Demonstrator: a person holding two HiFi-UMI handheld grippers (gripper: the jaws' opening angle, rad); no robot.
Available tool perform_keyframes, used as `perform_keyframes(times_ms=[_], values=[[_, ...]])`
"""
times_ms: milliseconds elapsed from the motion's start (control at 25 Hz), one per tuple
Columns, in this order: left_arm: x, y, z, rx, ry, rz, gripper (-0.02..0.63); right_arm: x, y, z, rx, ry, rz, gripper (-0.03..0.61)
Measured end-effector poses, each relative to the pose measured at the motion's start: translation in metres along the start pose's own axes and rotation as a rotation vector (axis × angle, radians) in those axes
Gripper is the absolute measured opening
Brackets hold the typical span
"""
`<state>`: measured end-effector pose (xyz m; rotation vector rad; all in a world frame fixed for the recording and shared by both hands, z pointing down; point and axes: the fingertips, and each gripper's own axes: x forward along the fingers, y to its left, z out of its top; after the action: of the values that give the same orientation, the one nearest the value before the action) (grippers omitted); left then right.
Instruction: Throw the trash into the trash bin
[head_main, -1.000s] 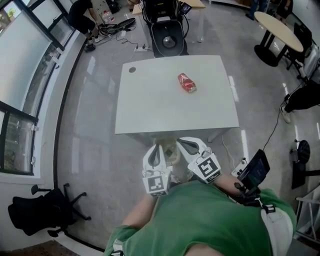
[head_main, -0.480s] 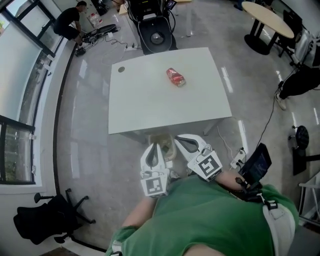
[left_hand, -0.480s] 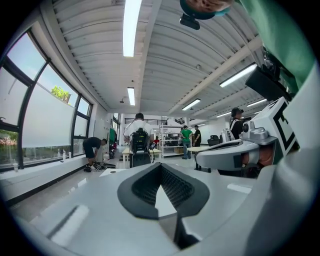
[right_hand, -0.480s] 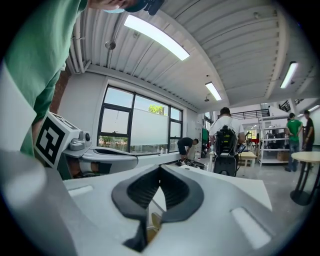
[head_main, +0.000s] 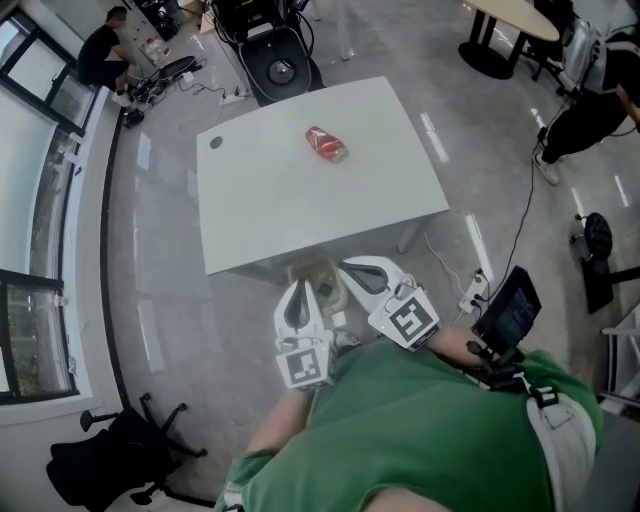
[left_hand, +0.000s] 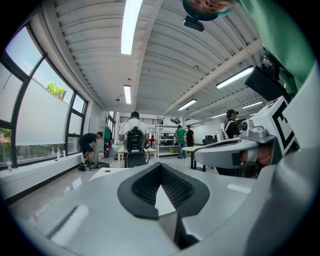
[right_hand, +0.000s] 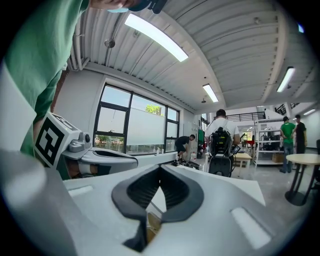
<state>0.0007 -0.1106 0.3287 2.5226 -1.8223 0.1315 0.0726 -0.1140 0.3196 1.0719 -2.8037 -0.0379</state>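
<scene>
Red can (head_main: 326, 143) on the tabletop (head_main: 260, 210), nearer its far edge.
Left hand-held gripper (head_main: 297, 292) and right hand-held gripper (head_main: 352, 268), both pressed together and empty, hang just off the near edge.

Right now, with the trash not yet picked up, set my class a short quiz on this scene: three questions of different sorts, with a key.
1. True or false: the red can lies on the white table.
2. Multiple choice: the jaws of the left gripper are A) together with nothing between them, B) closed on the can, C) wide apart.
3. Short answer: what does the right gripper hold?

Key: 1 true; 2 A; 3 nothing, its jaws are together and empty.
</scene>
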Motion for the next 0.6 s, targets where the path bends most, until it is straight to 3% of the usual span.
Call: perform_keyframes(times_ms=[600], values=[[0.01, 0.017, -0.004, -0.04, -0.024, -0.048, 0.005, 0.017, 0.0, 0.001, -0.008, 0.007, -0.066, 0.003]])
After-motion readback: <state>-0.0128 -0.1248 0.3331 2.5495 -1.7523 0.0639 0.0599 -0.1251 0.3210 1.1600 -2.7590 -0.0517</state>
